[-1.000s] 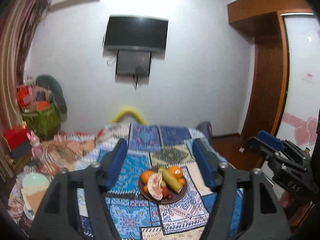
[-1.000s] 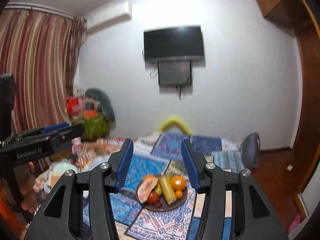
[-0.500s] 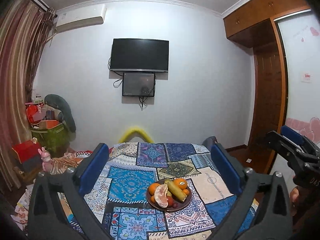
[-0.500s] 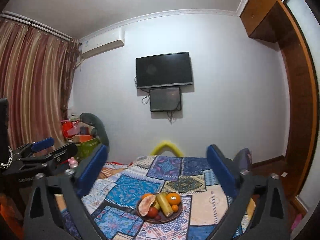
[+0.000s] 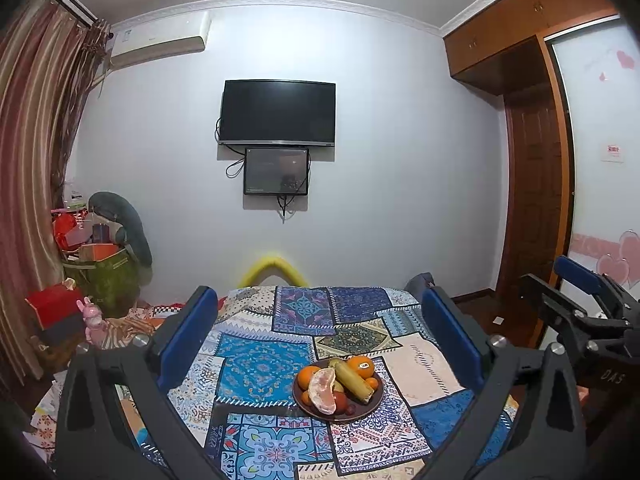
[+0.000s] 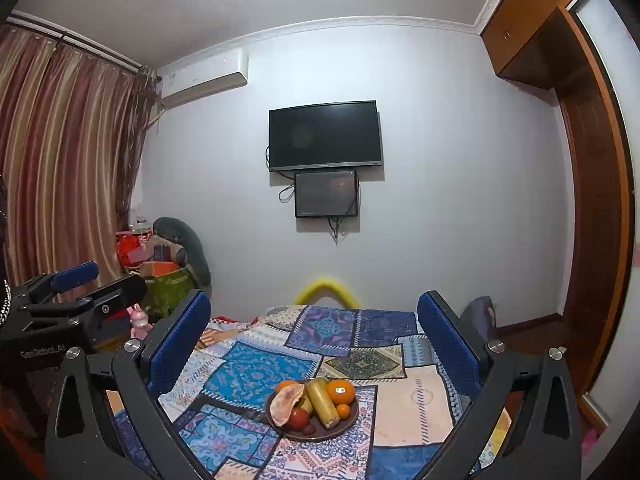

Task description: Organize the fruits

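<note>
A patchwork cloth (image 5: pixel 260 364) covers the table ahead of me. My left gripper (image 5: pixel 320 336) and right gripper (image 6: pixel 316 340) both stand wide, jaws having just been opening, nothing between them. The brown plate (image 5: pixel 362 410) sits on the cloth at six o'clock, holding a pomelo wedge (image 5: pixel 323 389), a corn cob (image 5: pixel 354 380) and oranges (image 5: pixel 361 366).

Patchwork cloth (image 5: pixel 260 364) lying matt over the surface; plate (image 5: pixel 362 410) looking glossy brown; gripper pads (image 6: pixel 180 344) showing blue textured rubber; wardrobe (image 5: pixel 532 184) showing polished wood.
</note>
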The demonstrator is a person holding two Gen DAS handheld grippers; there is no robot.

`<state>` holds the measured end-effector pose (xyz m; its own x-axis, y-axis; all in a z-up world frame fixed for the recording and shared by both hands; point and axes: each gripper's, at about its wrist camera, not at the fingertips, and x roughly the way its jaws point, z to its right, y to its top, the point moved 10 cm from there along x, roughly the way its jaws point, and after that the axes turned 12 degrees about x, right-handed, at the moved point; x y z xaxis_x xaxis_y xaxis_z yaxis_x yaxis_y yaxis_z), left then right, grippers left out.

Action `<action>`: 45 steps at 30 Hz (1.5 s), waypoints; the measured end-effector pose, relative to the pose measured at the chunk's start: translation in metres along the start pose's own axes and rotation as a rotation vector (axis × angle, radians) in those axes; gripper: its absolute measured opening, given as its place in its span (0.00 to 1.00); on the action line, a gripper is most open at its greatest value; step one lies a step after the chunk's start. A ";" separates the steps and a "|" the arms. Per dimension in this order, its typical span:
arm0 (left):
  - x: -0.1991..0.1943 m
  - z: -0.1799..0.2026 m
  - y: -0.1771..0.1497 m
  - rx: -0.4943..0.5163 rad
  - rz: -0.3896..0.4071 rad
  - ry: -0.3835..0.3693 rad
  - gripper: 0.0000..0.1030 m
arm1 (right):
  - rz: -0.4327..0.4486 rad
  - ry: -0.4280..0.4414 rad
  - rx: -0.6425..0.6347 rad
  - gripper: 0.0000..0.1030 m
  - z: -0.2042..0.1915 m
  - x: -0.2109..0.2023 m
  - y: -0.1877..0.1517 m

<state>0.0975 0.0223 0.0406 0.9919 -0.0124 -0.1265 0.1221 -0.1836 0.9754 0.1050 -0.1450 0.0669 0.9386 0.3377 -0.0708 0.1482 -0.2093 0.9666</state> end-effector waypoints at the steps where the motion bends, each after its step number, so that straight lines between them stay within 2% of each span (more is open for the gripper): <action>1: 0.000 -0.001 -0.001 0.001 0.000 0.001 1.00 | -0.001 -0.002 0.000 1.00 0.000 0.000 0.000; 45: 0.003 0.011 -0.002 0.021 0.011 -0.007 1.00 | 0.009 -0.029 -0.003 1.00 0.007 -0.008 -0.003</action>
<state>0.1002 0.0121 0.0364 0.9929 -0.0218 -0.1173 0.1104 -0.2040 0.9727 0.0995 -0.1531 0.0632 0.9484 0.3093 -0.0691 0.1388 -0.2093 0.9680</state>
